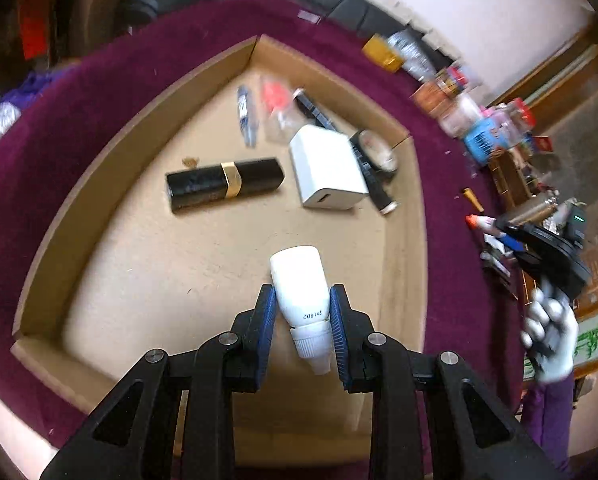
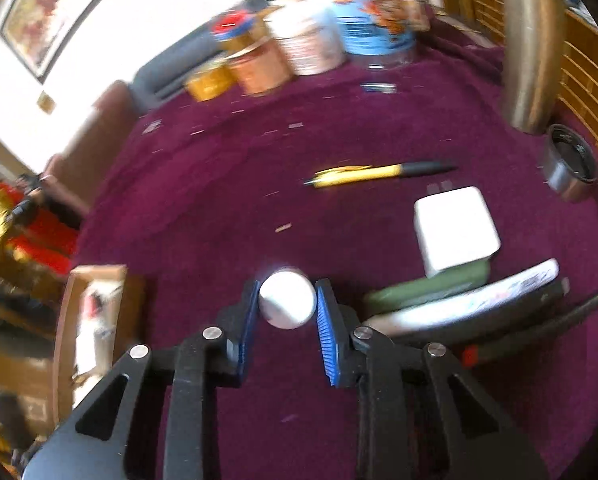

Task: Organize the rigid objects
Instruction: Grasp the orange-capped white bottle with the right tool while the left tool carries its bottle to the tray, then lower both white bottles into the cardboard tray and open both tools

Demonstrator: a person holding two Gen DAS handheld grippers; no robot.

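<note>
Purple cloth (image 2: 259, 152) covers the table; cardboard tray (image 1: 139, 128) on it.

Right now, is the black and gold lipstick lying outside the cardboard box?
No, the black and gold lipstick lies flat on the floor inside the cardboard box, near a white charger.

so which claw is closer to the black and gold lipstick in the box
Left. The left claw hangs over the cardboard box where the lipstick lies, gripping a white bottle. The right claw is outside the box, over the purple cloth.
</note>
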